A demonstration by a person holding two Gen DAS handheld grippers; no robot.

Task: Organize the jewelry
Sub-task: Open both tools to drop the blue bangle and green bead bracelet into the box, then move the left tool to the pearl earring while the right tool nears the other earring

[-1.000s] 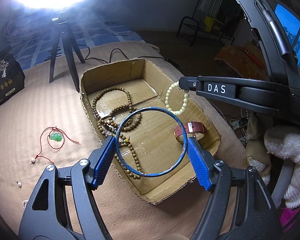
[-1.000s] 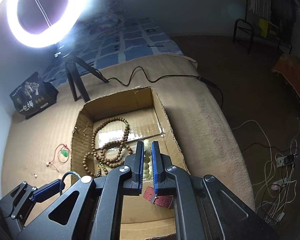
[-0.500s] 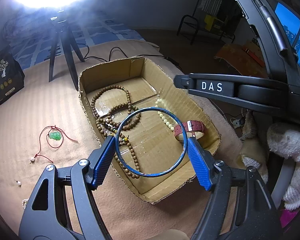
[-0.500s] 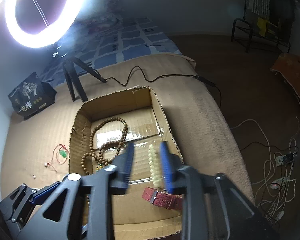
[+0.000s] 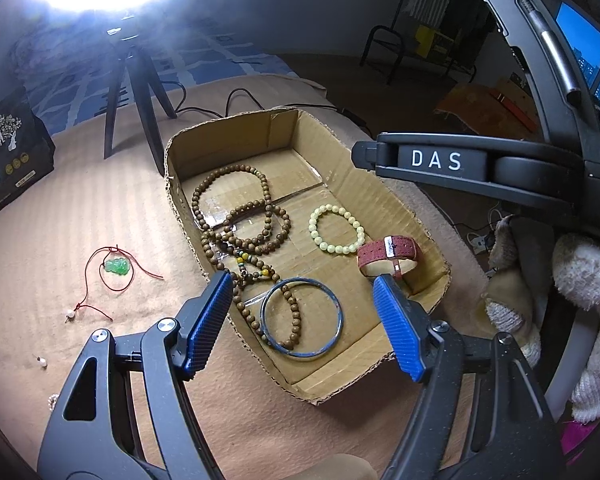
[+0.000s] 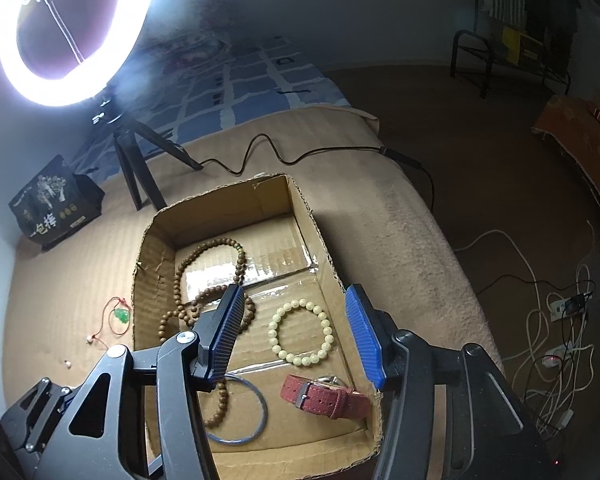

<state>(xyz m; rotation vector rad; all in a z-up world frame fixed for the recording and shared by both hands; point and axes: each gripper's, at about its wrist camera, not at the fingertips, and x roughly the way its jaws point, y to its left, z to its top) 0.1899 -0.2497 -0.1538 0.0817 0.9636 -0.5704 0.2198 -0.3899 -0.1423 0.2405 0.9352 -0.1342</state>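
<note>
A cardboard box (image 5: 236,136) on the beige bed holds a long wooden bead necklace (image 5: 195,200), a cream bead bracelet (image 5: 334,210), a red-strap watch (image 5: 388,248) and a blue bangle (image 5: 302,354) that lies flat across the necklace's tail. My left gripper (image 5: 304,324) hovers open above the bangle and holds nothing. My right gripper (image 6: 296,336) hangs over the cream bracelet (image 6: 300,303). Its jaws are opening and nothing is between them. The watch (image 6: 324,398) and bangle (image 6: 265,408) lie nearer the box's front. A green pendant on a red cord (image 5: 118,267) rests on the bed, left of the box.
A ring light (image 6: 68,32) on a black tripod (image 5: 140,92) stands behind the box, with a black printed bag (image 5: 4,160) to its left. Small loose beads (image 5: 42,362) lie near the pendant. A gloved hand (image 5: 580,272) is at the right. Cables (image 6: 560,320) trail on the floor beyond the bed's edge.
The blue bangle has dropped from between my left fingers onto the box floor. My right gripper went from shut to open, and the cream bracelet fell and now lies flat in the box.
</note>
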